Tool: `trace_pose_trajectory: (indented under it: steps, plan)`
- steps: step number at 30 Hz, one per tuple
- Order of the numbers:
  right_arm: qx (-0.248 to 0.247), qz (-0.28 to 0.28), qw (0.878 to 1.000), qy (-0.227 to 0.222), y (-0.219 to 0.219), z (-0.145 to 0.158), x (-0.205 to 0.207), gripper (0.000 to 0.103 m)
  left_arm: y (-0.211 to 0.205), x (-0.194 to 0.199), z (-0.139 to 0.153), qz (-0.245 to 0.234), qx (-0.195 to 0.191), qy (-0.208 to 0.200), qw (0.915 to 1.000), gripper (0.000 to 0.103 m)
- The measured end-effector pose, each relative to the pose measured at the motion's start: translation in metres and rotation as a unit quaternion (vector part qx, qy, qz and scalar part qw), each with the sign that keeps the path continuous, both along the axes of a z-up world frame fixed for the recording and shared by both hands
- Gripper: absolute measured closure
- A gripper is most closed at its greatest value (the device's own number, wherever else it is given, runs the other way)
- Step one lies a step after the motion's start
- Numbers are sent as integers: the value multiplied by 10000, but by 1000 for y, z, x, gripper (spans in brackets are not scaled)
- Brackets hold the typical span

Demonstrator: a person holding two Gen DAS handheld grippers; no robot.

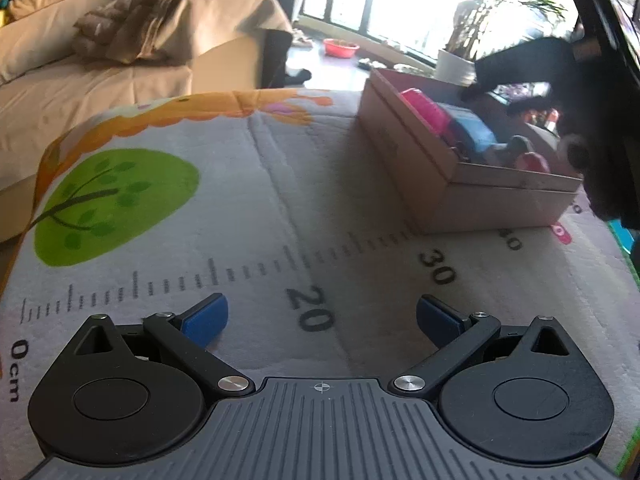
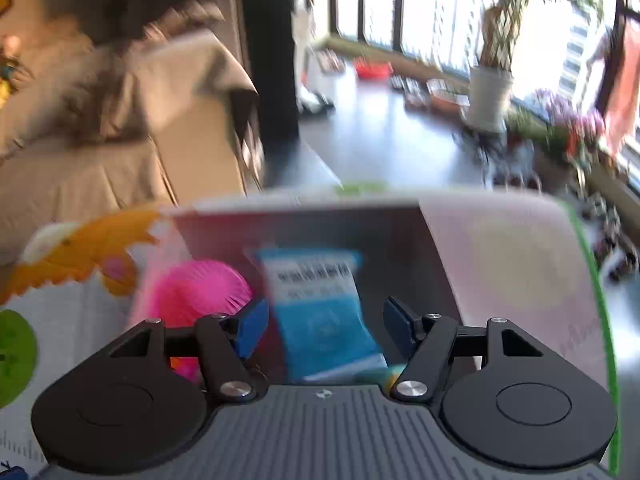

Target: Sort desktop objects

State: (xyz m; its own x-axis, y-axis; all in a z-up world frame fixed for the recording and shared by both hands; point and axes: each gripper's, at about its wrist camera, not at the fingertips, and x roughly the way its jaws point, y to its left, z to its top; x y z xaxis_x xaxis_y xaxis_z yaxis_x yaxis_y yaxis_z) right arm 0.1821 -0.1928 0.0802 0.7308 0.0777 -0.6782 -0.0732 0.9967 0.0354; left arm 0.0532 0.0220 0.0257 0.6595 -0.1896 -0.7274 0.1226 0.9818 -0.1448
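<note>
Blue packet [image 2: 320, 312] lies in cardboard box [image 2: 404, 232], just beyond right gripper [image 2: 326, 326], jaws wide, empty; left gripper [image 1: 322, 316] also wide.

1. Left gripper [image 1: 322, 320]: jaws spread wide, blue pads [image 1: 206, 318] well apart, nothing between them; black linkage arms angled outward; held low and level, pointing forward.
2. Right gripper [image 2: 326, 326]: jaws parted, blue pads [image 2: 252, 330] apart, gripping nothing; linkage arms splayed; body tilted slightly downward. View motion-blurred.
3. Right gripper seen from the left wrist camera [image 1: 592, 128]: dark, blurred shape at far right, raised, pointing down; finger state indistinct there.
</note>
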Motion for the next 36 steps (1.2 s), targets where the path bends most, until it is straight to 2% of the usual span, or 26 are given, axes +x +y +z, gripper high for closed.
trace_pose_trajectory:
  steps: [3, 8, 10, 13, 16, 18, 19, 22, 26, 30, 34, 36]
  plan:
    - [77, 388, 9992, -53, 14, 6, 3, 38, -10, -5, 2, -183, 20, -67, 9998, 0]
    - [-470, 403, 9981, 67, 35, -13, 16, 38, -28, -18, -4, -493, 383, -153, 9979, 0]
    - [-244, 268, 9993, 107, 21, -11, 16, 38, -30, -24, -6, -507, 551, -253, 9969, 0]
    - [323, 167, 9992, -144, -11, 5, -13, 36, -27, -29, -10, -391, 599, -355, 9968, 0]
    - [308, 10, 9983, -495, -37, 17, -61, 19, -23, -29, -12, -235, 422, -409, 9980, 0]
    - [300, -24, 9979, -569, -50, 16, -99, 3, -24, -29, -12, -139, 342, -497, 9981, 0]
    - [299, -12, 9979, -580, -54, 12, -116, 0, -25, -28, -12, -91, 305, -525, 9981, 0]
    - [215, 29, 9989, -418, -52, -9, -155, 0, -29, -25, -14, -12, 177, -591, 9981, 0]
    - [-56, 9, 9999, -155, -38, -48, -187, 0, -39, -20, -19, 1, 366, -581, 9976, 0]
    - [-273, -184, 9994, 116, -32, -77, -186, 0, -44, -18, -21, -60, 543, -535, 9971, 0]
    - [-200, -162, 9997, 22, -34, -82, -176, 0, -47, -19, -22, -59, 665, -546, 9963, 0]
    - [-162, -287, 9992, -216, -33, -87, -178, 0, -46, -19, -23, -53, 659, -552, 9963, 0]
